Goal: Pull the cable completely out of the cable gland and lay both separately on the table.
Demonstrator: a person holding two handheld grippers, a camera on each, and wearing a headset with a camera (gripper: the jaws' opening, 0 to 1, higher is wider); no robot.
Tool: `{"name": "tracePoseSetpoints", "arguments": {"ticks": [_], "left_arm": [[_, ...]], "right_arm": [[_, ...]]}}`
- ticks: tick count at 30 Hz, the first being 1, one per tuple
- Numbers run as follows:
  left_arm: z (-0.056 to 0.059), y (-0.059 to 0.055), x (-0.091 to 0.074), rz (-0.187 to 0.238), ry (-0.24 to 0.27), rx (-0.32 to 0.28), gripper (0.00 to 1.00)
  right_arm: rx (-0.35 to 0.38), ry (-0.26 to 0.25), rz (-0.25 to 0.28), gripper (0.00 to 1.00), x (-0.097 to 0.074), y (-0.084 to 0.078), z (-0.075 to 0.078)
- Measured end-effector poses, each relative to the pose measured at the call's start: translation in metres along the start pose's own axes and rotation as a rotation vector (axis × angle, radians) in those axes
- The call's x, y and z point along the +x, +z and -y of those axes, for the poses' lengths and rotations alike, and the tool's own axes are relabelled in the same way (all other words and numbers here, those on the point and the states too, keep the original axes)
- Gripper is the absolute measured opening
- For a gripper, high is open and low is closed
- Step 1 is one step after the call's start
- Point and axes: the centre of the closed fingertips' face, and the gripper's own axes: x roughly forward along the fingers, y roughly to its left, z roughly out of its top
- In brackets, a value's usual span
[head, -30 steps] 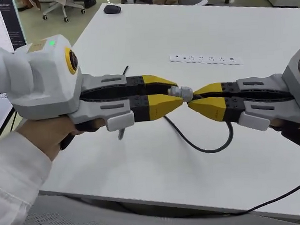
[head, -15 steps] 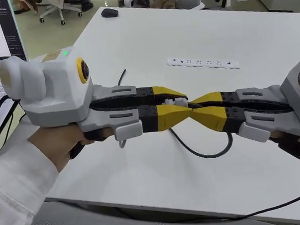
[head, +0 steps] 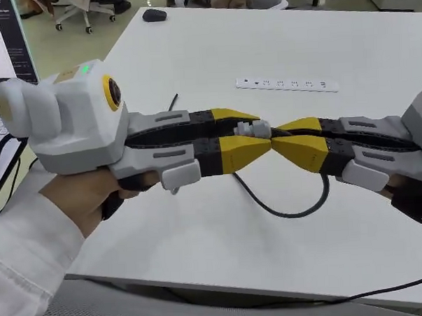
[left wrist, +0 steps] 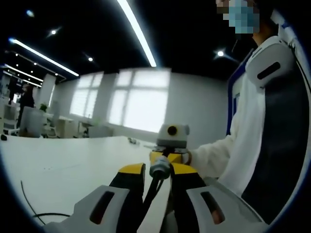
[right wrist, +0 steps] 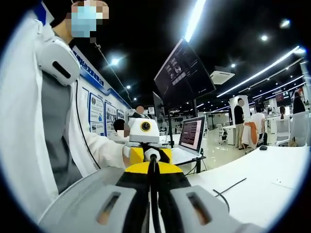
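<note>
Cable gland (head: 250, 129) and cable (head: 283, 212) aren't apart yet, far as I can tell from where I'm standing. The big white worktop (head: 213, 53) takes up most of the head view, and neither piece is laid down on it separately.

Above it, mid frame, the two tools meet nose to nose. The left tool (head: 263, 132) comes in from the left of the frame with its yellow jaws closed around the cable gland. In its own view you can see the little grey fitting pinched at the tips, with black wire running back between the jaws. The right tool (head: 275, 138) comes in from the right, jaws pressed together on the cable just beside the cable gland. From there the cable droops in a loop onto the worktop at lower middle.

A white power strip (head: 286, 84) sits upper middle, well apart from the action. A dark mouse (head: 154, 15) is way up at the upper left.

So I'd call this the pulling step, barely begun. Next move, I reckon: hold both grips firm and draw the tools straight apart along the line of the cable so it slides out instead of kinking. Then set each piece down on its own.
</note>
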Motion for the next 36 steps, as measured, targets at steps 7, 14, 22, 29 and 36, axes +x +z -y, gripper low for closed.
{"name": "tracePoseSetpoints", "arguments": {"ticks": [7, 14, 22, 29, 36], "left_arm": [[0.005, 0.001, 0.001, 0.004, -0.021, -0.006, 0.17], [-0.002, -0.005, -0.006, -0.061, -0.001, -0.030, 0.17], [-0.007, -0.015, -0.014, -0.085, 0.033, -0.031, 0.17], [-0.006, -0.032, -0.016, -0.132, 0.042, -0.037, 0.17], [-0.012, -0.037, -0.021, -0.126, 0.062, -0.052, 0.17]], "right_arm": [[0.005, -0.003, -0.024, 0.03, 0.001, -0.007, -0.001], [-0.005, -0.007, -0.098, 0.03, 0.002, -0.019, 0.003], [0.006, -0.027, -0.206, 0.03, -0.007, -0.041, 0.008], [0.056, -0.054, -0.281, 0.03, -0.019, -0.068, 0.010], [0.031, -0.100, -0.325, 0.03, -0.034, -0.083, 0.018]]}}
